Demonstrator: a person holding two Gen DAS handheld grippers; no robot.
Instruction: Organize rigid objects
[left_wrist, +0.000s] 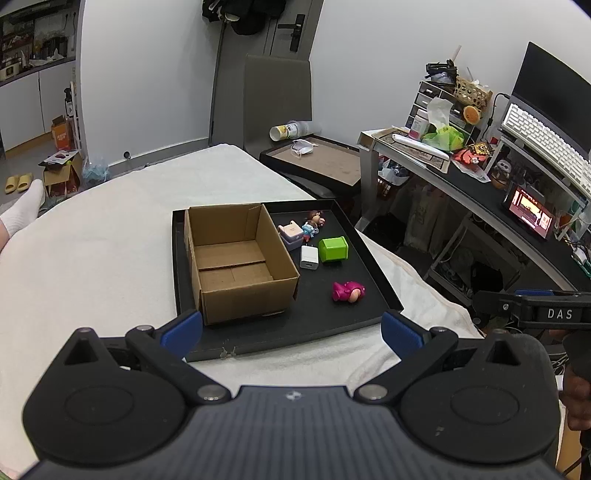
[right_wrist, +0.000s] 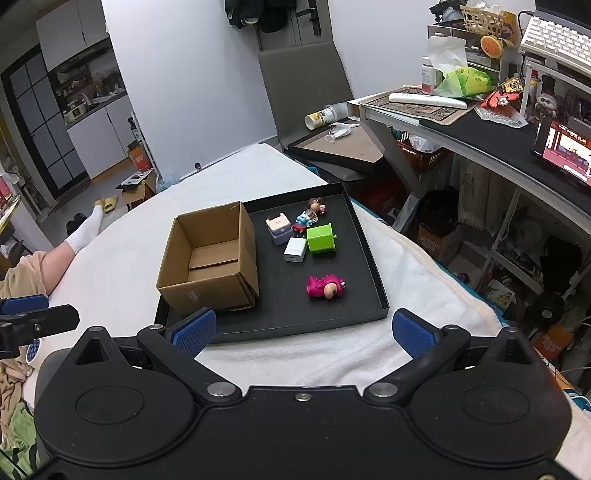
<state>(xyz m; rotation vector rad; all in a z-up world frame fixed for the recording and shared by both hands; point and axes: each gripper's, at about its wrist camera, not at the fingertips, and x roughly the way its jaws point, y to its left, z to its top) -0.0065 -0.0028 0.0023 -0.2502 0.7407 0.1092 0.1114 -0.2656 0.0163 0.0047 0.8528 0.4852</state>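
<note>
Pink figurine (right_wrist: 325, 287) seen lying on black tray (right_wrist: 373, 258), right of cardboard box (right_wrist: 210, 254), long axis crosswise. Right gripper (right_wrist: 303, 330) judged nearer, directly behind it. Left gripper (left_wrist: 291, 328) likewise held back (both spread wide, nothing held).

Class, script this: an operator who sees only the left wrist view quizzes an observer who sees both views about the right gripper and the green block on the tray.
Operator: Only the edge of the right gripper shows here. Is it open?
Observer: Yes. The right gripper is wide open, holding nothing, near the black tray's near edge.
Operator: Is there anything on the green block's right side?
Observer: The green block has a small peg sticking out there.
</note>
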